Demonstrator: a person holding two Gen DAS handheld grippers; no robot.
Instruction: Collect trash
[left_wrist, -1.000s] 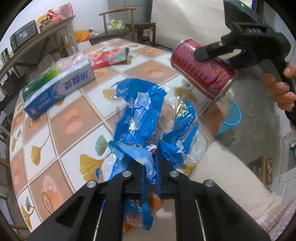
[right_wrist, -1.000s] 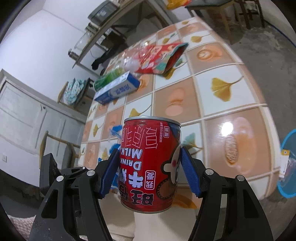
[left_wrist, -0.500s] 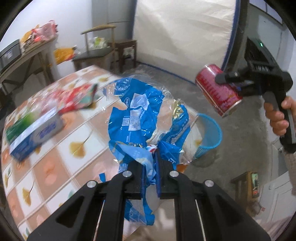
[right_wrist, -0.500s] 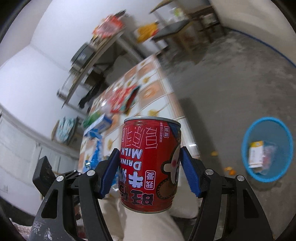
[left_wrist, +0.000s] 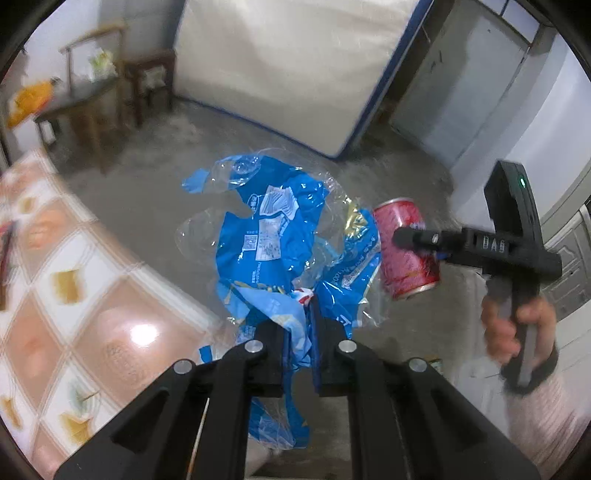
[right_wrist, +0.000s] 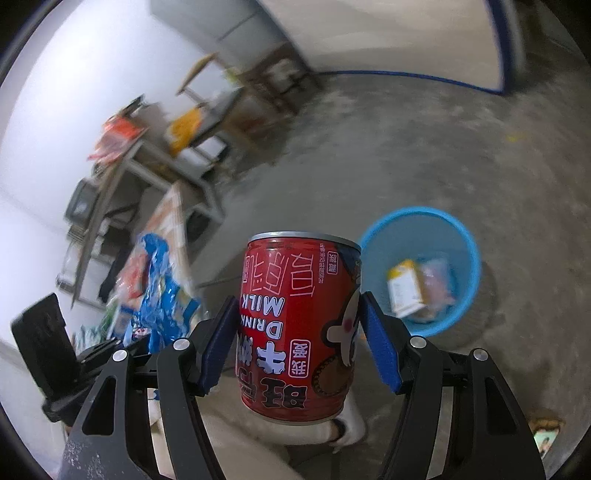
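Right wrist view: right hand-held gripper (right_wrist: 299, 332) clamped on red can (right_wrist: 299, 325), blue bin (right_wrist: 424, 229) right of centre. Carry over rim before letting go. Left hand-held gripper (left_wrist: 299, 332) pinching blue wrapper (left_wrist: 273, 236); release over bin too.

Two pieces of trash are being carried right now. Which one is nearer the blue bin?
The red can, clamped in the right hand-held gripper: the blue bin sits just behind it. The blue wrapper in the left hand-held gripper hangs by the table.

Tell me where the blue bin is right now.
In the right wrist view, the blue bin stands on the floor, right of and beyond the red can.
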